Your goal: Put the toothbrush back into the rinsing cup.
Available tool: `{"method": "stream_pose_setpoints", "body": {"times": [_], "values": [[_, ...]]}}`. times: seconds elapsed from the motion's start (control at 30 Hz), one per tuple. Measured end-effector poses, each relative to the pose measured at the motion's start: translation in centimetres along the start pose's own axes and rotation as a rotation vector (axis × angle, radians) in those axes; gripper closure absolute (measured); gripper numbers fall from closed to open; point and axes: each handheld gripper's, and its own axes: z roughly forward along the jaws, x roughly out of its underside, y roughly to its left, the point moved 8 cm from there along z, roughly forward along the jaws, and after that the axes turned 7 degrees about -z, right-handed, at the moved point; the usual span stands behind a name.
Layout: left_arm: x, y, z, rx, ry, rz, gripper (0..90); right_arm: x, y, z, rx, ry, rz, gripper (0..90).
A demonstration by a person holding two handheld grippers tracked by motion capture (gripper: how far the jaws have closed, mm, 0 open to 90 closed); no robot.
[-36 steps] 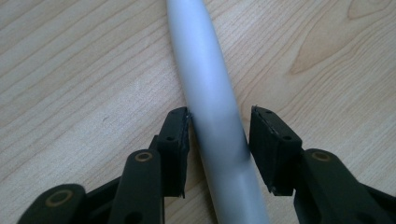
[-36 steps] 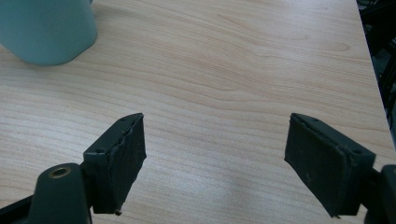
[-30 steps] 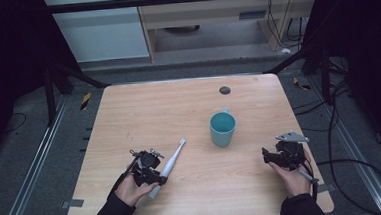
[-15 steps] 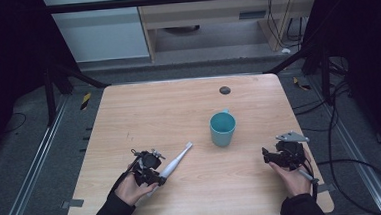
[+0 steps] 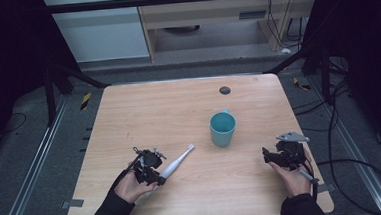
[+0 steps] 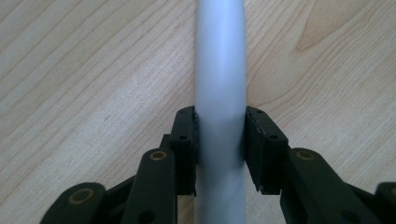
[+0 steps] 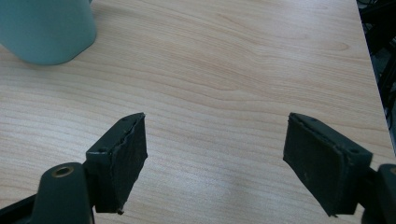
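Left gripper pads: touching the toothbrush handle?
Touching. In the left gripper view both pads press flush against the sides of the toothbrush handle, no gap showing. The left gripper is shut on it.

The left gripper (image 5: 155, 172) sat low near the front edge, held by the left hand (image 5: 129, 186); its jaws had just been closing and now pressed on something held between them. The right gripper (image 5: 276, 157), in the right hand (image 5: 293, 174), had its jaws wide apart and held nothing.
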Motion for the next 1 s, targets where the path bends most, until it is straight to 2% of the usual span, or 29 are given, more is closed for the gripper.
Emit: {"method": "stream_pose_setpoints", "body": {"times": [0.2,0.23,0.47,0.53,0.57,0.73,0.77,0.9,0.97,1.0], "values": [[0.0,-0.3,-0.1,0.0,-0.014,0.018,66.2,0.0,-0.2,0.0,0.006,-0.004,-0.016,21.6],[-0.1,-0.4,-0.3,0.002,-0.03,0.024,66.3,0.0,-0.1,0.0,0.003,-0.001,-0.003,21.7],[-0.3,-0.2,-1.7,0.0,-0.091,0.015,66.3,0.0,-0.2,-0.1,0.004,-0.004,-0.001,21.8],[-0.4,0.2,-2.4,-0.007,-0.136,-0.002,66.3,0.1,-0.3,-0.1,0.006,-0.004,-0.005,21.7],[-0.4,0.2,-2.4,-0.007,-0.136,-0.002,66.3,0.1,-0.3,-0.1,0.006,-0.004,-0.005,21.7],[-1.0,0.7,-3.8,-0.018,-0.237,-0.037,66.3,0.1,-0.4,-0.1,0.012,-0.016,0.007,21.2],[-1.2,0.8,-4.1,-0.023,-0.268,-0.046,66.3,0.1,-0.4,-0.2,0.013,-0.021,0.01,21.0],[-1.7,1.3,-4.9,-0.043,-0.335,-0.076,66.3,0.2,-0.5,-0.1,0.014,-0.023,0.015,20.7],[-2.0,1.6,-5.5,-0.061,-0.385,-0.096,66.3,0.2,-0.5,-0.1,0.014,-0.023,0.011,20.5],[-2.0,1.6,-5.5,-0.061,-0.385,-0.096,66.3,0.2,-0.5,-0.1,0.014,-0.023,0.011,20.5]]}}
